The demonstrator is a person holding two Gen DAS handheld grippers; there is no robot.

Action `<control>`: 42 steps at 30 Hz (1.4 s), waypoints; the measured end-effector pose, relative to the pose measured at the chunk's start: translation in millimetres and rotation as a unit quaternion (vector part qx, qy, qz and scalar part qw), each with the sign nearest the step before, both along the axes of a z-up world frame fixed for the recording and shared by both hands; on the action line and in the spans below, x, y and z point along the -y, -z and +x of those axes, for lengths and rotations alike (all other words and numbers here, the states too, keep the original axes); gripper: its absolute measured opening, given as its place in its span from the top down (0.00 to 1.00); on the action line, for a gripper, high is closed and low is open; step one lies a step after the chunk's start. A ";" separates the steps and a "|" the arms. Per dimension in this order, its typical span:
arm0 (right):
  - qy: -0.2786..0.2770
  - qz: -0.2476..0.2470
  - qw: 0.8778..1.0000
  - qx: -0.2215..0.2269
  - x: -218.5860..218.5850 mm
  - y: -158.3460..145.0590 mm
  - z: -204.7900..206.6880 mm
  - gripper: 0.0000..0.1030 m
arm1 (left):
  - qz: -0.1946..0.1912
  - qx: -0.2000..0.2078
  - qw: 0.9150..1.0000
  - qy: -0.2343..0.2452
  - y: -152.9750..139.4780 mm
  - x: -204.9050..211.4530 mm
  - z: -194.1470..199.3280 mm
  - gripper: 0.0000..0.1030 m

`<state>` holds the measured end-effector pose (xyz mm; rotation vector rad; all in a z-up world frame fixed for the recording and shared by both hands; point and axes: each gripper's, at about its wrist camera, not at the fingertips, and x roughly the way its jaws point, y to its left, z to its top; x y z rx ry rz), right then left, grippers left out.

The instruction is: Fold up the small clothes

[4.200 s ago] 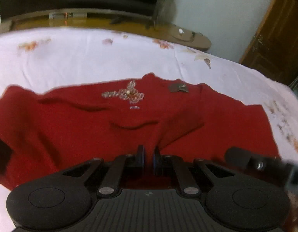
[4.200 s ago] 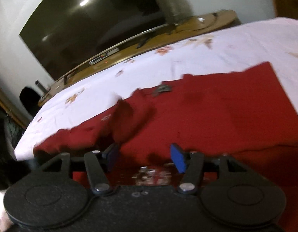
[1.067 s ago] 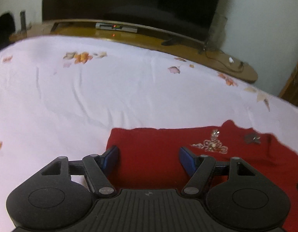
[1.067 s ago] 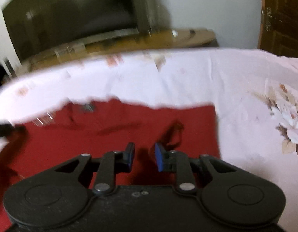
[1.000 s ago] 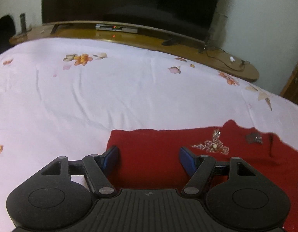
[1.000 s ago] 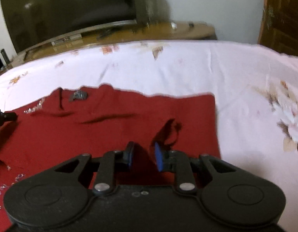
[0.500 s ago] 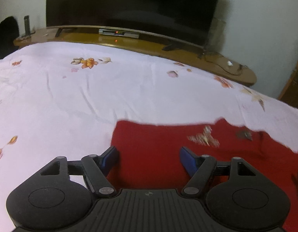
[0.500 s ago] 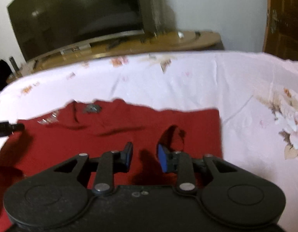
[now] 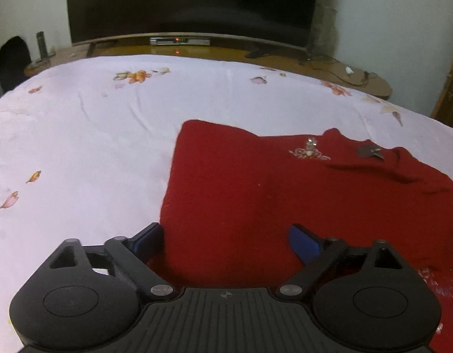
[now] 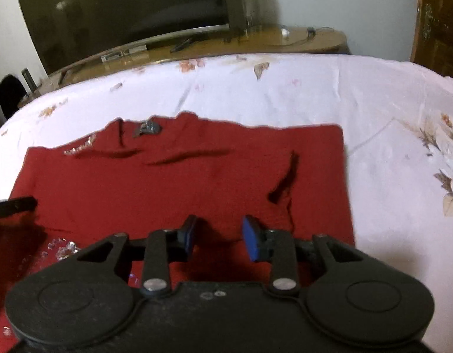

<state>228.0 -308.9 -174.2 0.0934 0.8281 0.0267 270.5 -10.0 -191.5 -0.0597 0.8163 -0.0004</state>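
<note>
Garment [image 9: 255,182] red, beaded trim [image 9: 310,151], lying flat w/ creases.

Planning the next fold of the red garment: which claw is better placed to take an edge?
Left, probably. The left claw is opening wide right at the red garment's side edge. The right claw stands narrower over mid-fabric, away from its edge.

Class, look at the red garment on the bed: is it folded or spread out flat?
Folded. The red garment forms a compact rectangle with straight side edges, no sleeves sticking out; layered creases cross its top. How many folds, cannot tell.
</note>
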 end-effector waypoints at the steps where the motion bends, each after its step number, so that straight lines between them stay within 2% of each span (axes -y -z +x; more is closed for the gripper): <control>1: 0.001 0.002 1.000 -0.003 -0.7 -2.9 -0.4 0.67 | -0.009 -0.004 1.000 -0.007 -3.3 -2.2 0.3 0.10; 4: -0.001 0.029 0.999 0.017 -0.4 -16.7 -9.4 0.66 | -0.019 0.003 1.000 -0.012 -17.3 -5.3 -11.8 0.10; 6: -0.006 0.026 0.999 0.027 -2.2 -22.2 -16.5 0.63 | -0.015 0.002 1.000 -0.004 -21.0 -2.8 -23.8 0.10; 10: -0.019 0.016 1.000 -0.008 -4.0 -6.0 -21.1 0.60 | 0.000 -0.025 1.000 0.006 -4.7 5.4 -32.0 0.10; 12: -0.020 0.013 1.000 -0.008 -4.5 -0.7 -22.9 0.60 | 0.028 -0.019 0.999 0.015 -2.4 13.6 -35.4 0.10; 16: -0.026 0.028 0.999 0.002 -5.5 -14.1 -31.0 0.58 | 0.008 -0.018 1.000 0.010 -13.0 14.7 -46.4 0.10; 24: -0.021 0.035 0.999 -0.023 -7.5 -7.2 -51.1 0.57 | 0.026 -0.040 0.999 0.022 -12.8 15.2 -73.0 0.10; 32: 0.015 0.053 0.998 -0.024 -4.4 -14.3 -101.3 0.55 | 0.017 -0.049 0.998 0.045 -16.3 2.3 -111.1 0.10; 42: 0.039 0.026 0.998 -0.041 -21.6 -14.9 -189.5 0.47 | -0.006 -0.081 0.994 0.069 -15.9 -31.2 -192.6 0.10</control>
